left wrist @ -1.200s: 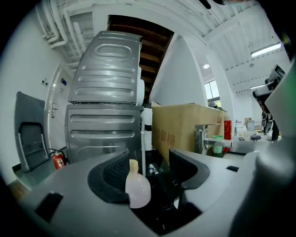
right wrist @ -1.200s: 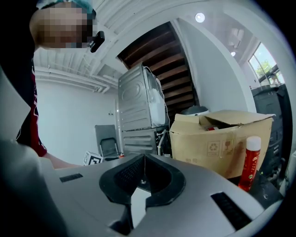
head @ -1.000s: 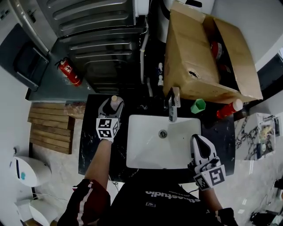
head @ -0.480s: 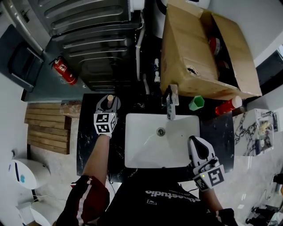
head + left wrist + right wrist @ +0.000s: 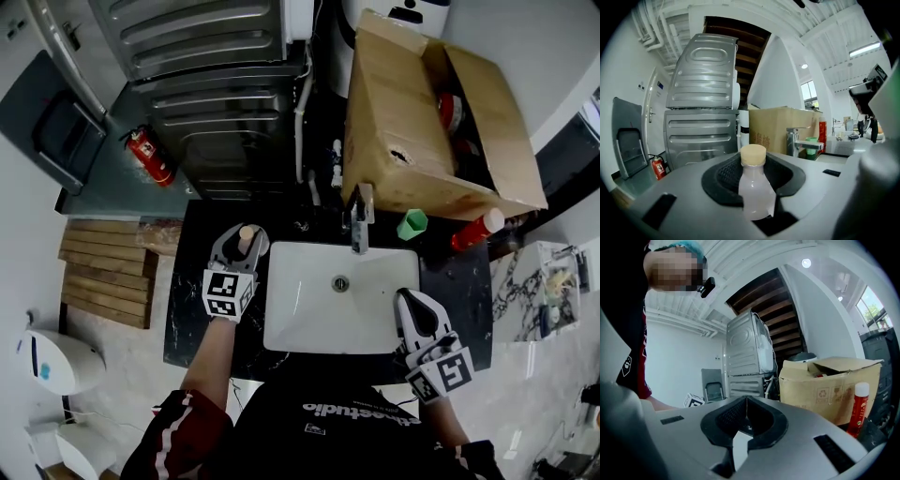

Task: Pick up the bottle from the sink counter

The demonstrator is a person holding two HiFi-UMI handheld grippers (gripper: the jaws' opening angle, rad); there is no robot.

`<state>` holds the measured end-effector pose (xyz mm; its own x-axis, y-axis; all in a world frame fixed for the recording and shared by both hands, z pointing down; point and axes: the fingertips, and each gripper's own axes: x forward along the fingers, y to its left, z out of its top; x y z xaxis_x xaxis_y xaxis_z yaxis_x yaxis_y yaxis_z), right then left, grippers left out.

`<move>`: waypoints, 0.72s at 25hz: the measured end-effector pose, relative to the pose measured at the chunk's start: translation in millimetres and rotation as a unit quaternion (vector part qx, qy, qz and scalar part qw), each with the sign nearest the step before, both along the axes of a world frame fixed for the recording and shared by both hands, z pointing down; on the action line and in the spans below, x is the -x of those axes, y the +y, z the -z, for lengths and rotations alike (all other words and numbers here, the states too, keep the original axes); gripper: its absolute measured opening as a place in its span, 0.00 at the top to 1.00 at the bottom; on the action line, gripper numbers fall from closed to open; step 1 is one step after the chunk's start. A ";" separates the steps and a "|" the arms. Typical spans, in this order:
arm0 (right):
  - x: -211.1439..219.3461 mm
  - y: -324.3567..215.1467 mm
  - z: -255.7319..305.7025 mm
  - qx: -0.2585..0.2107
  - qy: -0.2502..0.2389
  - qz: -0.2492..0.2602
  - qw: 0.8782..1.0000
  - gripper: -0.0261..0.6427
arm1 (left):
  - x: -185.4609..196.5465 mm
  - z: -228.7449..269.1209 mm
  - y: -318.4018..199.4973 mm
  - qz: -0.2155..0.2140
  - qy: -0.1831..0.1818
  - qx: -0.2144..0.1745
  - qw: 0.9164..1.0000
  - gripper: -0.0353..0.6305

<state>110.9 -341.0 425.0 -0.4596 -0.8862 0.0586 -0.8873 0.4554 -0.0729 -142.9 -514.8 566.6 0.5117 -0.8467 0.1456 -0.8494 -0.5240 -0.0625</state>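
Observation:
A small pale bottle point(image 5: 247, 232) with a tan cap stands upright between the jaws of my left gripper point(image 5: 242, 240), over the black counter point(image 5: 187, 309) left of the sink. In the left gripper view the bottle point(image 5: 754, 187) fills the gap and both pads press on its sides, so my left gripper point(image 5: 752, 161) is shut on it. My right gripper point(image 5: 415, 305) hovers at the sink's near right corner. Seen from the right gripper view, my right gripper point(image 5: 746, 401) has its jaw tips meeting with nothing between them.
A white sink point(image 5: 309, 319) with a faucet point(image 5: 359, 217) sits mid-counter. A green cup point(image 5: 411, 224) and a red bottle point(image 5: 473, 231) stand at the back right. A big open cardboard box point(image 5: 403, 122) rises behind. A metal appliance point(image 5: 216, 94) and a fire extinguisher point(image 5: 150, 155) are at the back left.
The left gripper's jaws have drawn in onto the bottle, and gripper and bottle now sit a little nearer to me beside the sink. The right gripper has barely moved.

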 end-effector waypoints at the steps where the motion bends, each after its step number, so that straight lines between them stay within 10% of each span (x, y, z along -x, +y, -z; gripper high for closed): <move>1: -0.6 2.4 -0.4 0.002 0.002 0.002 1.000 0.90 | -3.8 11.6 12.4 -0.006 0.003 -0.006 1.000 0.74; 18: -22.6 40.9 27.7 -0.007 0.007 0.019 1.000 0.90 | -127.5 146.6 177.8 -0.180 0.008 -0.049 0.982 0.74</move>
<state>133.6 -300.1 397.3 -0.4919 -0.8690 0.0527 -0.8704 0.4895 -0.0527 -15.4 -337.0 420.0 0.7827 -0.6194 0.0611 -0.6109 -0.7833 -0.1153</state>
